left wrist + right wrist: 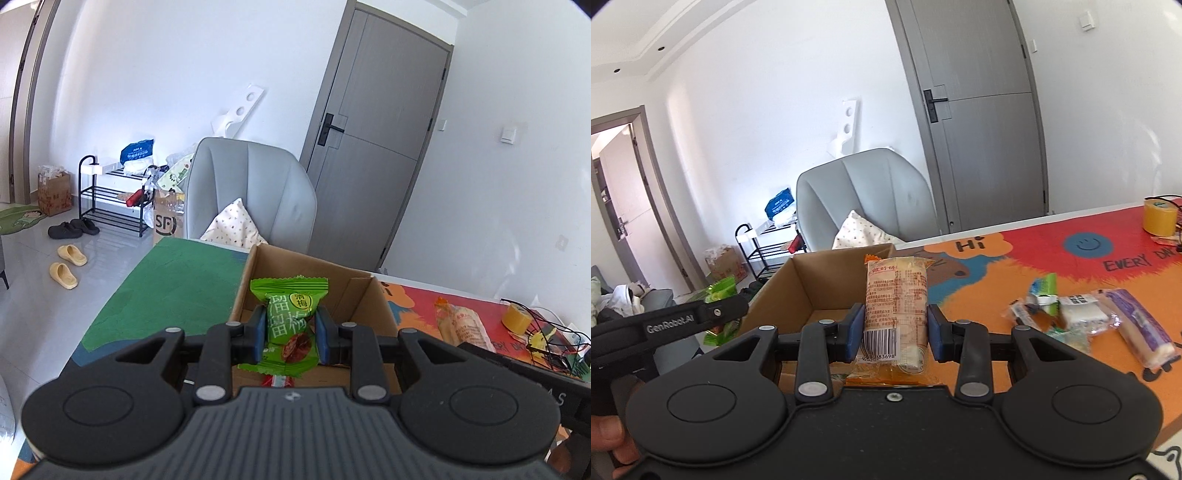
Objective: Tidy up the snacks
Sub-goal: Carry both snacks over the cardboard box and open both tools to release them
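Observation:
My left gripper (290,334) is shut on a green plum-candy packet (290,325) and holds it above the open cardboard box (364,295). A red wrapper (277,380) lies in the box below it. My right gripper (895,332) is shut on an orange-and-clear snack packet with a barcode (895,299), held at the box's right rim (827,258). The same packet shows in the left wrist view (463,325). The left gripper and its green packet (720,291) show at the left of the right wrist view.
Several loose wrapped snacks (1089,314) lie on the orange and red table mat (997,280) to the right of the box. A yellow tape roll (1160,216) and wires sit at the far right. A grey armchair (251,192) stands behind the table.

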Tool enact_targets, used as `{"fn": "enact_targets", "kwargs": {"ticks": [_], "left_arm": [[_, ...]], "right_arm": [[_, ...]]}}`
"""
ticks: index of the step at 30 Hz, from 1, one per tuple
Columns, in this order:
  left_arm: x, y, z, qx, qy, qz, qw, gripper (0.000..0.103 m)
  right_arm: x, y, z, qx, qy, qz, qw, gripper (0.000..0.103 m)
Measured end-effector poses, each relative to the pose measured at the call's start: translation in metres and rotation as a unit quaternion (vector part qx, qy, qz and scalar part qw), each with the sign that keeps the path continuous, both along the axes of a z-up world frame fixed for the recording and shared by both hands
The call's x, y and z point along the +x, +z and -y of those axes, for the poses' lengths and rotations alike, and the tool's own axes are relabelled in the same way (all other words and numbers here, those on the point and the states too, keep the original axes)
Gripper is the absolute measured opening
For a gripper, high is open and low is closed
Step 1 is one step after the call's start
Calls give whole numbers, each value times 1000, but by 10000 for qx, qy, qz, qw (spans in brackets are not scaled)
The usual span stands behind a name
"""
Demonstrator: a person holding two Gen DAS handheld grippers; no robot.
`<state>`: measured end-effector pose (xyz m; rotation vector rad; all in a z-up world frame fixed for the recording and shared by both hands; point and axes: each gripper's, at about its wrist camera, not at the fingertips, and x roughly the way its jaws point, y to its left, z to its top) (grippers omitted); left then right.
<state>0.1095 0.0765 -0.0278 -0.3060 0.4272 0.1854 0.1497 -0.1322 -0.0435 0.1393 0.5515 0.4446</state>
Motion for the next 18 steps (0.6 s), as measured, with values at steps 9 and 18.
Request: {"fn": "enact_targets", "kwargs": {"ticks": [9,18], "left_arm": [[17,-9,-14,-206,67,-269,9994,27],[4,-4,-20,-296,252,-236,9990,35]], "right_arm": [[17,-4,-25,43,142,-88,9999,37],[33,-9,-45,79,270,-219,9994,37]]}}
